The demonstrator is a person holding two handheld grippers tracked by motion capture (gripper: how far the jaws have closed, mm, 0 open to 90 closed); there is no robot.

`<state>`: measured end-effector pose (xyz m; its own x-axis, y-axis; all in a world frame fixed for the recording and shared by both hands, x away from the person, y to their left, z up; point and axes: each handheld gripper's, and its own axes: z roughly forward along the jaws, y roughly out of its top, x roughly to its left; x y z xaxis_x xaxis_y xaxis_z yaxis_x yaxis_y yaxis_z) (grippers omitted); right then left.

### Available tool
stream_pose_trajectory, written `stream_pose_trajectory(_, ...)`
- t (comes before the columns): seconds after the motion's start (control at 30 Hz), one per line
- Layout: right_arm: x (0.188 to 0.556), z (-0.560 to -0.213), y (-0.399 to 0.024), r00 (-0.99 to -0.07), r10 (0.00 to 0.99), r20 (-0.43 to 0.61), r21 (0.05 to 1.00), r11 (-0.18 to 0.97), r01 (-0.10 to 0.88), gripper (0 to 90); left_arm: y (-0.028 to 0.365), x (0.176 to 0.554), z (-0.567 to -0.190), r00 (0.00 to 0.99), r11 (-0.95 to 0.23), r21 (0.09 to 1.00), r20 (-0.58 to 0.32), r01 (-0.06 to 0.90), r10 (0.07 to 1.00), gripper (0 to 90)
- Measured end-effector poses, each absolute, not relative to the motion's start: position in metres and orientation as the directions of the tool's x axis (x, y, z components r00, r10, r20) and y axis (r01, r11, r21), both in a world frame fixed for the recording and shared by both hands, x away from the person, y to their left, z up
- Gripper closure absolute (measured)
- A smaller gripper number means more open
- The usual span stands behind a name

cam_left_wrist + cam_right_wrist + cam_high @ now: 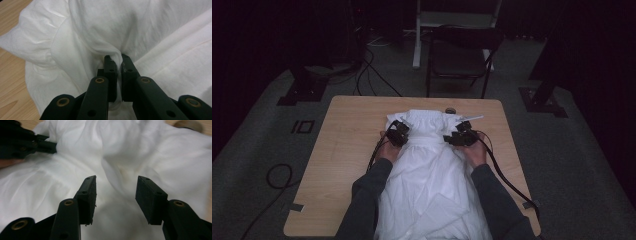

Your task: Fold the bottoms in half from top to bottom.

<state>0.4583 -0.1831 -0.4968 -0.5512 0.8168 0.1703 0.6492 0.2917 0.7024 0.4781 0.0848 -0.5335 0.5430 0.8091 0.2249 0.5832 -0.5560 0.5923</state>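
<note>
left claw (119, 65) clenched on a fold of the white garment (427, 165); right claw (116, 195) released above cloth. next: regrip the edge squarely, fold without dragging it across the bench (347, 145).

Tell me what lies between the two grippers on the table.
In the high view, a bunched stretch of the white garment, its gathered waistband, spans from the left gripper to the right gripper. The right gripper view shows that cloth too.

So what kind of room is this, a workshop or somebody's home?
Probably a lab or recording studio, not a home: dark curtained walls, cables trailing over grey carpet, a folding chair, and one wooden table with white cloth.
</note>
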Motion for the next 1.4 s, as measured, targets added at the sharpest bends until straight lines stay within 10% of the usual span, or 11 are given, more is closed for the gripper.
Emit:
stream_pose_trajectory(0.3,0.401,-0.519,-0.215,-0.516,0.823,0.236,0.643,0.266,0.718,45.9,0.083,0.478,-0.534,0.539,-0.558,0.589,0.232,0.584,0.810,85.2)
stream_pose_trajectory(0.47,0.385,-0.523,-0.216,-0.549,0.823,0.147,0.625,0.353,0.696,89.7,0.083,0.478,-0.534,0.544,-0.567,0.589,0.242,0.576,0.804,85.3)
stream_pose_trajectory(0.77,0.353,-0.497,-0.270,-0.456,0.886,0.083,0.667,0.290,0.686,90.0,0.082,0.478,-0.534,0.542,-0.566,0.590,0.243,0.576,0.804,85.2)
stream_pose_trajectory(1.03,0.318,-0.506,-0.258,-0.531,0.830,0.173,0.686,0.285,0.669,52.7,0.082,0.478,-0.534,0.540,-0.566,0.588,0.245,0.578,0.805,85.2)
stream_pose_trajectory(1.17,0.307,-0.520,-0.244,-0.580,0.785,0.216,0.662,0.319,0.678,48.5,0.082,0.478,-0.534,0.536,-0.562,0.590,0.244,0.579,0.808,85.3)
stream_pose_trajectory(1.3,0.302,-0.528,-0.239,-0.597,0.779,0.192,0.628,0.369,0.685,85.6,0.083,0.478,-0.534,0.540,-0.561,0.590,0.237,0.581,0.808,85.2)
stream_pose_trajectory(1.4,0.295,-0.521,-0.246,-0.584,0.791,0.180,0.649,0.351,0.675,88.8,0.083,0.479,-0.534,0.542,-0.561,0.591,0.235,0.580,0.807,85.2)
